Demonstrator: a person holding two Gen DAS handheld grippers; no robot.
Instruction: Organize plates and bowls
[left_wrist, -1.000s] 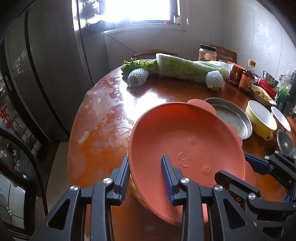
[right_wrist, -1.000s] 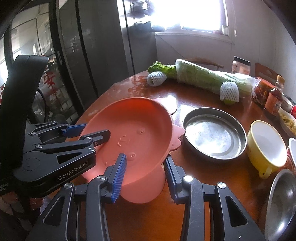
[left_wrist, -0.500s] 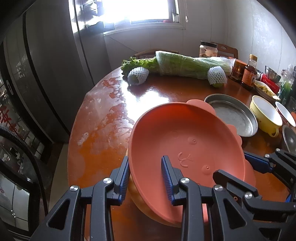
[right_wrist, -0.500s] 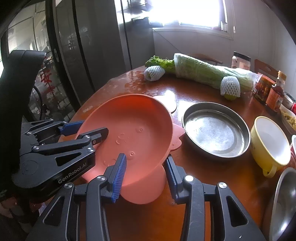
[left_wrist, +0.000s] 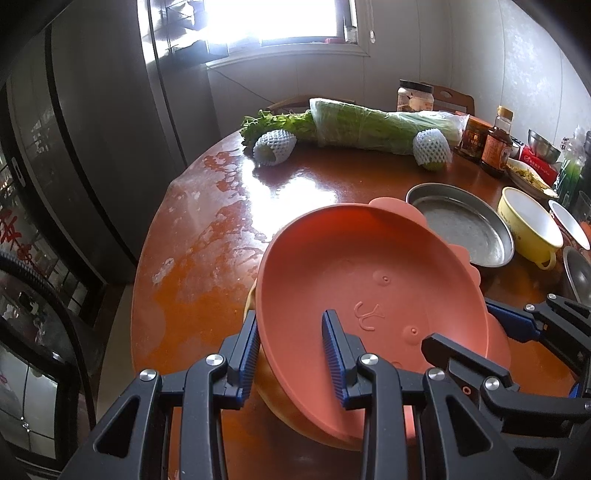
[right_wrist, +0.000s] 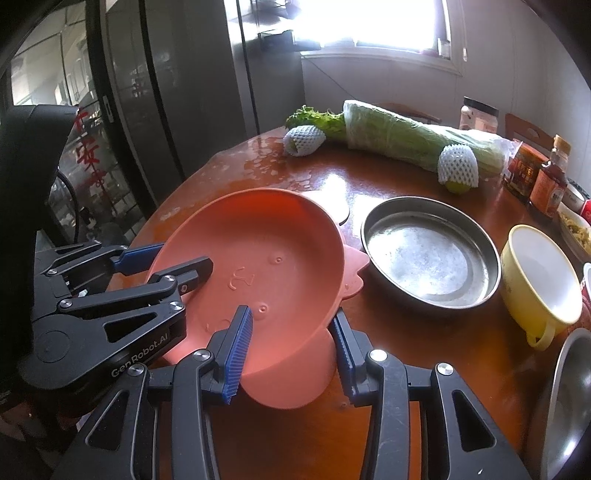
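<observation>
A salmon-pink animal-shaped plate (left_wrist: 369, 280) is tilted above the wooden table (left_wrist: 207, 280), held up by both grippers. My left gripper (left_wrist: 291, 354) straddles its left rim, one finger under and one inside. My right gripper (right_wrist: 291, 347) straddles its near rim the same way, and shows in the left wrist view (left_wrist: 524, 328). The jaws stand apart around the rim. A yellowish bowl (left_wrist: 255, 295) peeks out under the plate. A steel pan (right_wrist: 428, 251), a yellow cup (right_wrist: 539, 280) and a steel bowl (right_wrist: 569, 398) sit to the right.
Wrapped cabbage (right_wrist: 406, 133), two fruits in foam nets (right_wrist: 304, 140), sauce bottles (right_wrist: 550, 184) and jars (left_wrist: 413, 96) line the far table edge. A dark fridge (right_wrist: 177, 92) stands left of the table. The table's left part (left_wrist: 192, 258) looks wet.
Both grippers and the pink plate have pulled back and up a little; the table items look farther off. The grips on the plate are unchanged.
</observation>
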